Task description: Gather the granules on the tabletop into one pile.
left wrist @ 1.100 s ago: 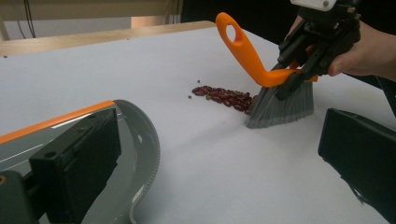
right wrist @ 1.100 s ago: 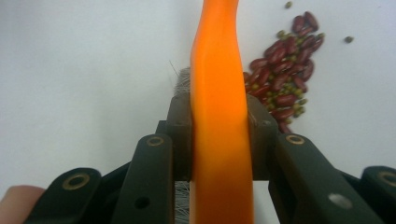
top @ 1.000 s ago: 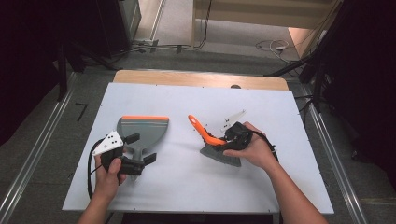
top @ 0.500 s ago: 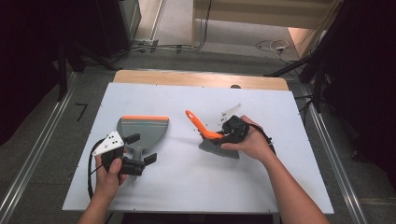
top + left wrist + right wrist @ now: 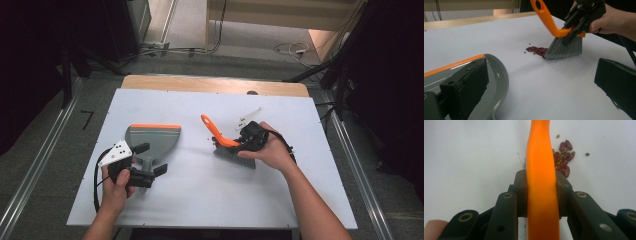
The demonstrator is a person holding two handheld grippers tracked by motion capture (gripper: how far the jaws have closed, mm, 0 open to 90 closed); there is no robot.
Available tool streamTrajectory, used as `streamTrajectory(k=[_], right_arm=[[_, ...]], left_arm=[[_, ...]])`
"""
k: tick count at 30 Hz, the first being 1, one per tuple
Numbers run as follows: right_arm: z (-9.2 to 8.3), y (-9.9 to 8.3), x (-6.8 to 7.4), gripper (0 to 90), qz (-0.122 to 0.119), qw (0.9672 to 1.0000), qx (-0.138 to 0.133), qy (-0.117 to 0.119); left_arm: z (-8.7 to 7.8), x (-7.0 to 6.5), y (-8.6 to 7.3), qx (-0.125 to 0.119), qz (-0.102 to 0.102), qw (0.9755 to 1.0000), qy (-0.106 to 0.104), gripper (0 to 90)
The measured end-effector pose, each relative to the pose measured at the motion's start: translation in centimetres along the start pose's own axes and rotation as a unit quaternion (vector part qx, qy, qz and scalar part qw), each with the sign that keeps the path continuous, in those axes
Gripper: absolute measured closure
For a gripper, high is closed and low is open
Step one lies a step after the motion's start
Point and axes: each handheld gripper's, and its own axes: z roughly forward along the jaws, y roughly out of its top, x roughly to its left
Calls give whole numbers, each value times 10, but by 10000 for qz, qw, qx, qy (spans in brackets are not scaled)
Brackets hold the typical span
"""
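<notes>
Right gripper [image 5: 243, 141]: jaws clamped on orange brush handle [image 5: 541, 182], bristles touching red beans [image 5: 537, 50] (small pile) at 9 o'clock. Left gripper [image 5: 150, 159]: jaws wide, straddling grey dustpan [image 5: 152, 138] handle on the counter [image 5: 200, 195].

1. Left forearm enters at the lower left of the high view; left hand [image 5: 116, 185] wraps the left gripper [image 5: 150, 161], which points right across the table.
2. Left gripper's jaws stand wide apart, one each side of the left gripper view; whether either touches anything is hard to tell.
3. Right forearm reaches in from lower right; right hand [image 5: 267, 150] holds the right gripper [image 5: 239, 143], pointing left.
4. Right gripper's jaws are clamped against both sides of the brush handle [image 5: 541, 182].
</notes>
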Motion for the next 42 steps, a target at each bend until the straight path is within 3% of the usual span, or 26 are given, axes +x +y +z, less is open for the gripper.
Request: streamTrajectory(k=[3,7,8,9,14,16,17,20,21,23,26,29,32,34,42], right_arm=[[-16,3,0,684,10,9996,-261,72],[-37,14,-4,684,39,9983,-532,-213],[-41,21,-9,684,-70,9974,-580,-429],[-41,21,-9,684,-70,9974,-580,-429],[-25,40,-20,684,-345,9937,-491,-947],[-13,45,-24,684,-906,9880,-454,-1166],[-7,49,-25,684,-1048,9857,-382,-1263],[12,57,-29,685,-1374,9791,-298,-1470],[18,59,-29,684,-1434,9784,-287,-1462],[27,61,-31,684,-1656,9726,-302,-1601],[39,64,-30,684,-2010,9638,-102,-1747],[47,62,-26,687,-2200,9646,-47,-1455],[48,59,-18,689,-2425,9605,82,-1361],[46,55,-14,689,-2444,9623,153,-1184],[37,38,3,688,-2645,9606,186,-836]], left_arm=[[0,0,0,4,-5,10000,-2,0],[1,0,0,17,-4,10000,-5,0],[1,-1,0,13,9,10000,-11,0],[1,-1,0,9,14,10000,-13,0],[0,0,1,-6,-5,10000,-8,0],[-1,1,1,-14,-1,10000,-6,0],[-1,1,1,-4,2,10000,-2,0],[-1,1,0,-11,2,10000,-12,0],[-1,2,0,-12,-2,10000,-15,0],[-1,2,0,-1,-9,10000,-8,0],[-2,2,0,-14,-15,10000,-16,0],[-2,3,0,-6,-14,10000,-17,0],[-1,2,0,-1,-13,10000,-25,0],[0,1,0,9,-1,10000,-36,0],[1,-1,0,16,-1,10000,-37,0]])
